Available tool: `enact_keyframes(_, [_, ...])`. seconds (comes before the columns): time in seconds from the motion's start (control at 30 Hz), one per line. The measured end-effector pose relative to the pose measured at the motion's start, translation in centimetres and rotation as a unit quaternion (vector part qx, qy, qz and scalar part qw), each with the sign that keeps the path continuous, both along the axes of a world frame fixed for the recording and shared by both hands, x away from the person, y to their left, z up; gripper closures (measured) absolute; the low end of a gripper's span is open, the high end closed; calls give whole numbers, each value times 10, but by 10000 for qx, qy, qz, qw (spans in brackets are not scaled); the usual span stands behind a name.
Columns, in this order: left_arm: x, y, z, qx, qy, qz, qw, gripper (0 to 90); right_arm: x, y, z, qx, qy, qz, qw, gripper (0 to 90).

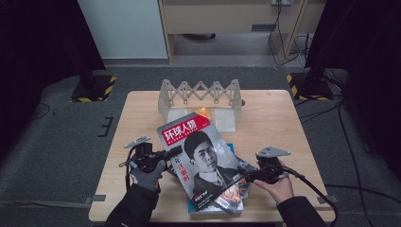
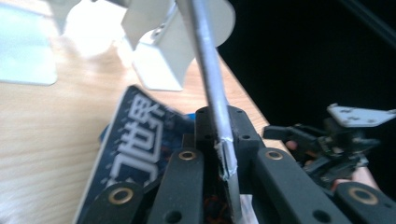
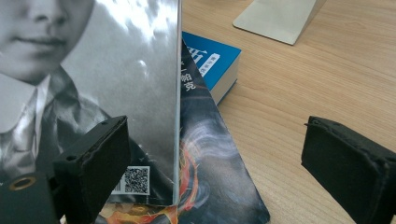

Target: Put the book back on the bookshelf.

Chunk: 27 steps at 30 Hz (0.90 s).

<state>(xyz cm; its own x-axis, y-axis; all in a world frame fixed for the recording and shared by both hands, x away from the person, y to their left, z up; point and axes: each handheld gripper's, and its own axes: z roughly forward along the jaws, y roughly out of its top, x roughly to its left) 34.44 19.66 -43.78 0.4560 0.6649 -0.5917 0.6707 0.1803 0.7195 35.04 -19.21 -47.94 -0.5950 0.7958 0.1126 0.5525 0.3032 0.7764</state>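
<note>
So the left gripper (image 1: 176,150) has its jaws clamped tight on the left edge of the top magazine (image 1: 201,156), the one with the red title band and a black-and-white portrait on the cover. In the left gripper view you can see that edge (image 2: 212,93) running thin and upright straight out from between the two black jaws, so that side looks lifted off the pile a bit. The gloved left hand (image 1: 147,174) holds the gripper at the near left of the table (image 1: 274,113).

The right gripper (image 1: 248,175) sits at the near right, jaws spread wide apart and gripping nothing. From its own view, one pad is in front of the magazine's cover near the small QR code and the other pad hangs over bare wood, with the magazine's right edge (image 3: 177,93) between them but not pinched. The bare right hand (image 1: 279,187) holds it from below.

Under the top magazine there's a dark-covered magazine (image 3: 210,177) with orange swirls on it, and under that a blue book (image 3: 212,60) poking out on the right. The whole stack sits in the near middle of the table.

Farther back, just beyond the stack, stands a pale expandable rack (image 1: 201,97) with a zigzag lattice.
</note>
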Motion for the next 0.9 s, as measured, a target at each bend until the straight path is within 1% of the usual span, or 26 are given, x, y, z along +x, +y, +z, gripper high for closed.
enact_keyframes(0.07, [-2,-3,-9,198,138,-35,9997,796,0,0,0,13,16,-4,10000,85])
enact_keyframes(0.13, [-3,-7,-19,298,316,-114,9990,769,0,0,0,44,5,2,10000,85])
enact_keyframes(0.2, [-4,-12,-27,297,485,-201,9982,761,0,0,0,53,-3,2,10000,86])
enact_keyframes(0.27, [-5,-14,-31,261,548,-270,9978,751,-1,0,0,60,-20,25,10000,86])
enact_keyframes(0.3, [-4,-12,-31,281,552,-320,9976,742,-1,1,0,83,7,9,10000,87])
enact_keyframes(0.33, [-4,-12,-31,281,552,-320,9976,730,-1,1,0,83,7,9,10000,87])
enact_keyframes(0.37, [-4,-12,-32,325,533,-322,9975,730,-1,1,0,64,7,42,10000,86])
enact_keyframes(0.4, [-4,-12,-33,403,551,-315,9972,677,-1,2,-1,68,38,52,10000,87])
enact_keyframes(0.43, [-4,-11,-37,656,580,-313,9957,641,-1,3,-1,59,45,64,10000,87])
enact_keyframes(0.47, [-4,-11,-37,656,580,-313,9957,598,-1,3,-1,59,45,64,10000,87])
enact_keyframes(0.5, [-4,-10,-39,793,587,-290,9947,598,-1,3,-2,56,45,69,10000,88])
enact_keyframes(0.53, [-4,-9,-40,912,573,-280,9938,517,-2,3,-2,56,48,67,10000,88])
enact_keyframes(0.57, [-4,-7,-41,1029,551,-286,9928,484,-2,3,-2,56,48,67,10000,88])
enact_keyframes(0.6, [-4,-6,-42,1105,509,-240,9923,443,-2,3,-1,63,42,59,10000,88])
enact_keyframes(0.63, [-4,-4,-42,1143,477,-216,9921,392,-2,3,-1,57,38,58,10000,89])
enact_keyframes(0.67, [-3,-2,-42,1152,469,-189,9921,392,-2,3,-1,57,38,58,10000,89])
enact_keyframes(0.7, [0,4,-43,1114,504,-142,9924,346,-1,3,-1,55,9,62,10000,90])
enact_keyframes(0.73, [0,4,-43,1114,504,-142,9924,335,-1,3,-1,55,9,62,10000,90])
enact_keyframes(0.77, [4,10,-44,1193,492,-74,9916,296,-1,4,-1,93,14,55,9999,90])
enact_keyframes(0.8, [4,10,-44,1193,492,-74,9916,281,-1,4,0,96,12,66,9999,90])
enact_keyframes(0.83, [9,15,-47,1245,478,-34,9911,280,-1,6,2,59,-17,66,10000,90])
enact_keyframes(0.87, [12,17,-48,1222,481,-22,9913,279,0,7,4,5,-92,111,9999,91])
enact_keyframes(0.9, [15,19,-48,1238,451,-26,9913,276,0,10,5,25,-97,134,9999,91])
